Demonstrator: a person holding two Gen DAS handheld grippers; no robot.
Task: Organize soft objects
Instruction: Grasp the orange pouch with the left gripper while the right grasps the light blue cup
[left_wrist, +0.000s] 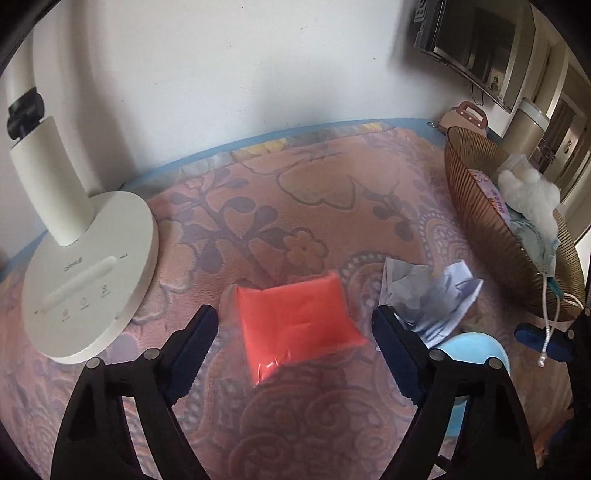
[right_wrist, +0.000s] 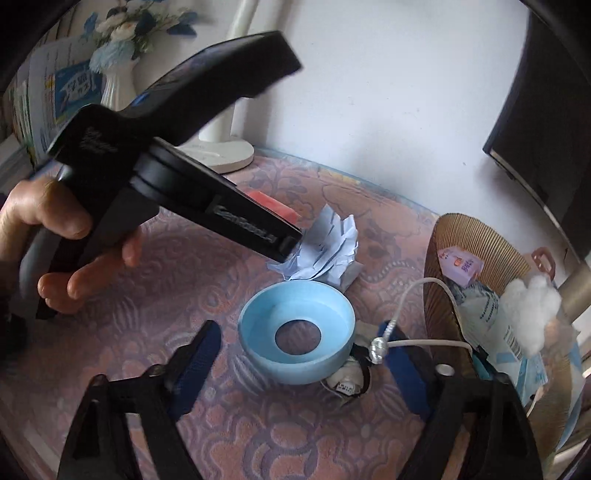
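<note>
Hovering over the patterned pink cloth, the left hand-held gripper (left_wrist: 295, 325) has its jaws spread wide with the orange packet (left_wrist: 299, 325) lying flat between them, not yet touched on either side. Judging from that alignment, this packet is the piece now being gone for. Just beside the packet, on its right, sits a crumpled pale-blue paper wad (left_wrist: 432, 299), loose on the table (left_wrist: 258, 206).

The right hand-held gripper (right_wrist: 303, 354) is likewise wide open and has hold of nothing. Between its fingers rests a light-blue plastic ring (right_wrist: 295, 336), with a small white and black object half hidden under the ring's near edge; what that object is cannot be told. A white cord (right_wrist: 417, 295) with a knot crosses the right finger and runs up toward the basket.

At the right edge of the table stands the ribbed brown basket (right_wrist: 443, 266), which already holds a white fluffy toy (right_wrist: 528, 310), a pink packet (right_wrist: 460, 266) and some pale-blue printed packs. So part of the sorting looks done: several soft things are in. Left outside, as far as can be seen, are the orange packet, the paper wad and possibly the cord. A white lamp base (left_wrist: 88, 280) stands apart on the left and seems no part of the job.
</note>
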